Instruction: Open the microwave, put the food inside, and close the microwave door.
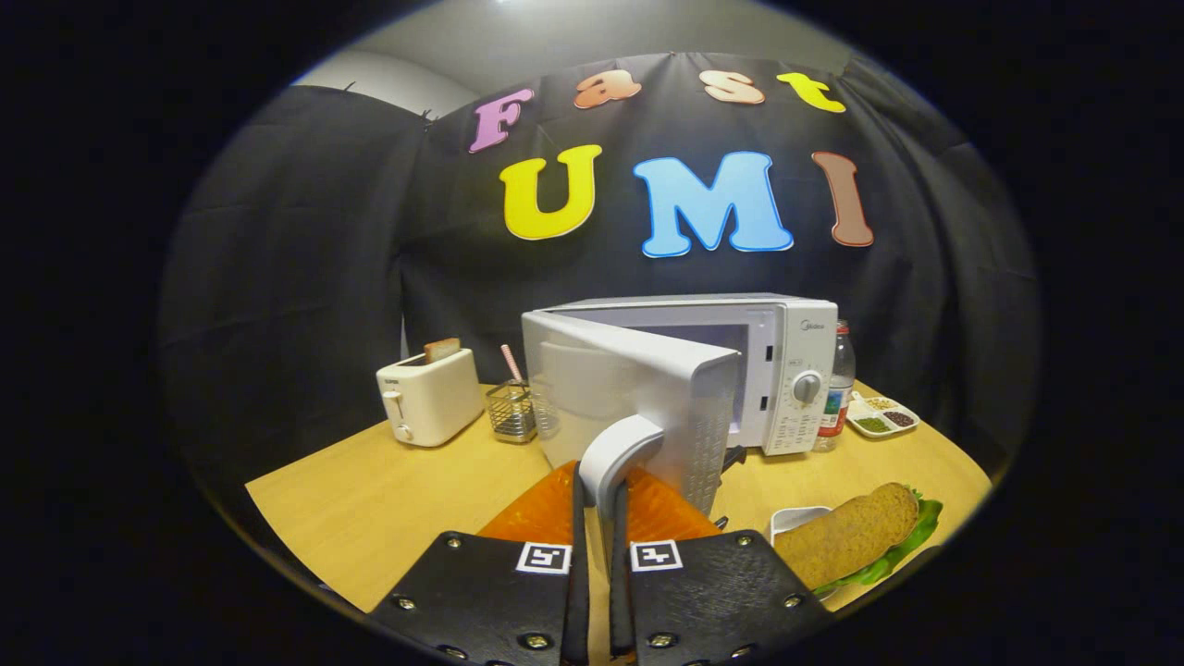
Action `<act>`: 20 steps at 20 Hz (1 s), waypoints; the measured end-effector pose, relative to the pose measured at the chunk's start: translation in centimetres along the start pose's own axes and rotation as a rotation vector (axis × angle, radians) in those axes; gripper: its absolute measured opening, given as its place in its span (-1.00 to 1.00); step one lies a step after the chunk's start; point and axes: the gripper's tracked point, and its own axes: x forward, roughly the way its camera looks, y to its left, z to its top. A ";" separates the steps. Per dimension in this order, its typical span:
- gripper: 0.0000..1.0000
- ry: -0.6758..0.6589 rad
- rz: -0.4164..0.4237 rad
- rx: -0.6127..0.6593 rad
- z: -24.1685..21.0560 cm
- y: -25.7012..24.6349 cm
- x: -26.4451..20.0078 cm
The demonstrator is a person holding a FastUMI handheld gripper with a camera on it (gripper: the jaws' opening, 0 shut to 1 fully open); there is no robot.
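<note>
Your gripper [597, 518] is closed on the handle [618, 455] of the microwave door [629, 398]; both fingers press on the lower end of this handle, one on each side. The door stands partly open, swung out toward you, and the microwave [782, 370] behind it shows part of its inside. The food, a sandwich [856, 532] with green lettuce, lies on a white plate [797, 520] on the counter [370, 499], to the right of your fingers and near them, in front of the microwave. Under the door and just ahead of the fingers you see an orange mat [546, 513]. Left of the microwave stand a small wire basket [511, 410] and, further left, a toaster [428, 400] with a slice of bread in it. On the right of the microwave there is a bottle [840, 388], touching or almost touching its side, and beyond it a small tray [883, 416] with compartments.
</note>
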 end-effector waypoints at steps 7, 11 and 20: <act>-0.83 -0.078 -0.073 -0.013 -0.6 7.3 -0.5; -0.83 -0.121 -0.155 -0.032 -0.8 10.9 0.0; -0.83 -0.172 -0.256 -0.043 -1.2 14.3 0.7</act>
